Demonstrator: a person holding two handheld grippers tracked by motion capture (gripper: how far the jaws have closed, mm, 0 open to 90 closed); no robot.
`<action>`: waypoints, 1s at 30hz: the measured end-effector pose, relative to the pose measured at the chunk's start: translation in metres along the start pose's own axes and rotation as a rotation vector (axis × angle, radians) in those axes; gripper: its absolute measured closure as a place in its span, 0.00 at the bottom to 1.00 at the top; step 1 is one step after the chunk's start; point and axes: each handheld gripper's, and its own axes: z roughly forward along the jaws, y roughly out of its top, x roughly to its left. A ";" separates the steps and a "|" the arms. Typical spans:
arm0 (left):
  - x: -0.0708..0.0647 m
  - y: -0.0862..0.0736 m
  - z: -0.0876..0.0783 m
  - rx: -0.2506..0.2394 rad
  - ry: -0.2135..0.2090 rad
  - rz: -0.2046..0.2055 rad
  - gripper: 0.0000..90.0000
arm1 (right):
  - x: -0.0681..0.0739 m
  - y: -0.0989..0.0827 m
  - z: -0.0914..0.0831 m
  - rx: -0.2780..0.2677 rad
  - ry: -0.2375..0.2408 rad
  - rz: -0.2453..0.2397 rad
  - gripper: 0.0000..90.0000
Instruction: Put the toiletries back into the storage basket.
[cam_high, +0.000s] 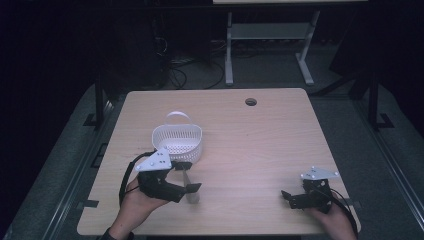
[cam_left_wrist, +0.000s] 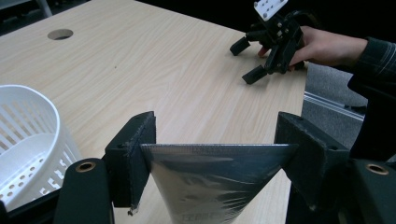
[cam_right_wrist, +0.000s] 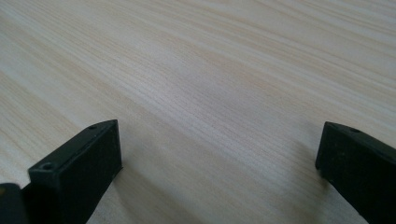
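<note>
My left gripper (cam_high: 187, 176) (cam_left_wrist: 217, 135) is shut on a flat silver metal blade (cam_high: 187, 181) (cam_left_wrist: 210, 177). The blade's wide edge spans the gap between both jaws and narrows toward me. It hangs just above the tabletop, right in front of a white perforated basket (cam_high: 177, 140) (cam_left_wrist: 28, 140) with a hoop handle. My right gripper (cam_high: 290, 199) (cam_left_wrist: 246, 61) (cam_right_wrist: 219, 154) rests low at the table's near right corner, held by a hand. It is open, with bare wood between its jaws.
The light wooden table (cam_high: 250, 140) has a round cable hole (cam_high: 251, 102) (cam_left_wrist: 60, 34) near its far edge. Beyond it stand the white legs of another desk (cam_high: 229, 50), with cables on the dark floor.
</note>
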 end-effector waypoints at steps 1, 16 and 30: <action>0.001 0.001 0.000 -0.001 0.000 0.000 0.33 | 0.000 0.000 0.000 0.000 0.000 0.000 0.00; 0.010 0.018 -0.008 -0.009 -0.014 0.013 0.33 | 0.000 0.000 0.000 0.000 0.000 0.000 0.00; 0.019 0.031 -0.016 -0.018 -0.012 0.017 0.33 | 0.000 0.000 0.000 0.000 0.000 0.000 0.00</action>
